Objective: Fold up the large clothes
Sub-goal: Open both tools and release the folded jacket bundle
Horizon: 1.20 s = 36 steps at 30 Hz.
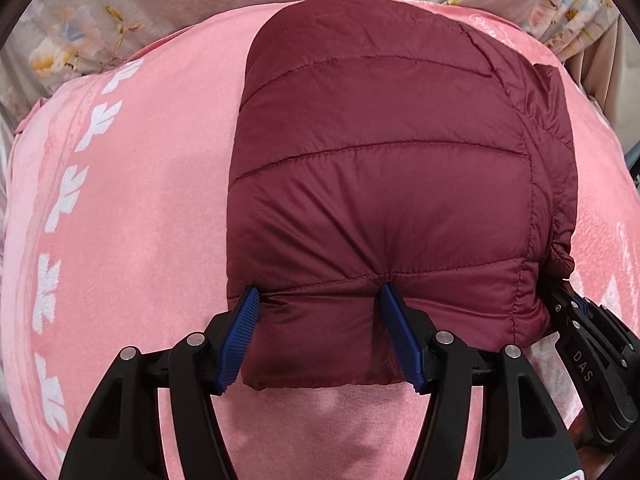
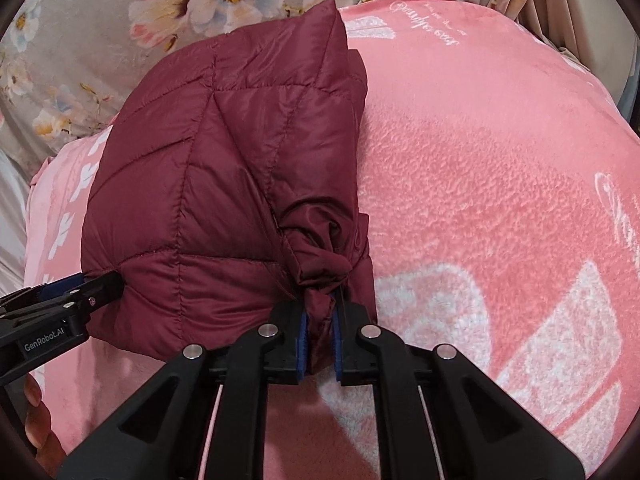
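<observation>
Left wrist view: we see a maroon quilted puffer jacket (image 1: 380, 168), folded into a compact block, lying on a pink fleece blanket (image 1: 152, 184) with white leaf prints down its left side. Behind the blanket is a grey floral sheet (image 1: 120, 4). The left gripper (image 1: 318, 300) has its blue pads set wide, one on each side of the jacket's near lower-left corner; both pads touch the fabric and the padding bulges between them, so we read it as clamped on that thick corner. At the right edge the right gripper (image 1: 576, 312) comes in, black, tucked against the jacket's right side; its tips are hidden by fabric here.

Right wrist view: the same jacket (image 2: 208, 184) sits left of centre on the pink blanket (image 2: 480, 184), which carries white lettering and a white block print. The right gripper (image 2: 320, 332) has its pads drawn nearly together, pinching a bunched, wrinkled wad of maroon fabric at the jacket's near right edge. The left gripper (image 2: 100, 284) enters from the left, against the jacket's lower-left corner. At the bottom-left rim, what are probably fingers (image 2: 36, 396) show, partly cut off. Floral sheet (image 2: 180, 4) at the top.
</observation>
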Tool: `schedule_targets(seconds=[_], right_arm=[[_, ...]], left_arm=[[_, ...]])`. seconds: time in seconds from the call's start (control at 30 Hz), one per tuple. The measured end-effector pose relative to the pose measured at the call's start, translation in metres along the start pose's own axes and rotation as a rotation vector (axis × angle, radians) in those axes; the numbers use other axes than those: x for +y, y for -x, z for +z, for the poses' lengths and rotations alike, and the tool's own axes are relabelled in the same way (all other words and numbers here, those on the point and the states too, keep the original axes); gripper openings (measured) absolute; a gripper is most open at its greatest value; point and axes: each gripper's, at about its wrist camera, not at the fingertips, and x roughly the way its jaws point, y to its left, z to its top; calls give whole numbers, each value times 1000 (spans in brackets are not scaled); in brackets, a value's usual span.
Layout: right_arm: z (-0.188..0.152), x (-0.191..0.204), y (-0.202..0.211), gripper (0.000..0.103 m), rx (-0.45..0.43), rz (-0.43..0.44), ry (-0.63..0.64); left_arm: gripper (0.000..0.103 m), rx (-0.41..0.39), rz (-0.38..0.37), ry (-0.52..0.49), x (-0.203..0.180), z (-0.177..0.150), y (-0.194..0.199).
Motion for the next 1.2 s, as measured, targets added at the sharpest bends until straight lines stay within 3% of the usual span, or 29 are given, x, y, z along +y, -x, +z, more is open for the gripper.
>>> schedule_targets(seconds=[0.3, 0.4, 0.47, 0.6, 0.7, 0.83, 0.97, 1.03, 1.1, 1.2], right_arm=[[-3, -4, -6, 8, -13, 20, 1], [2, -19, 6, 14, 23, 61, -72], [12, -28, 28, 21, -10, 63, -106], [53, -36, 69, 25, -138, 42, -126], [95, -39, 75, 37, -193, 103, -182], [142, -30, 47, 45, -183, 124, -223], [162, -21, 5, 51, -128, 111, -265], [163, -17, -22, 51, -69, 105, -277], [158, -14, -42, 47, -32, 109, -282], [149, -8, -56, 34, -52, 65, -254]], left_arm=[[61, -31, 54, -49, -10, -5, -13], [61, -21, 36, -56, -6, -2, -7], [61, -15, -7, -42, 5, 2, 3], [61, -114, -34, 19, 34, 36, 42], [61, -178, -65, 58, 44, 80, 61], [61, -231, -27, 63, 37, 132, 61], [61, -187, -91, 94, 36, 173, 28], [61, -156, -75, 87, 31, 182, 6], [61, -138, -47, 70, 22, 184, -13], [61, -102, -34, 58, 14, 176, -42]])
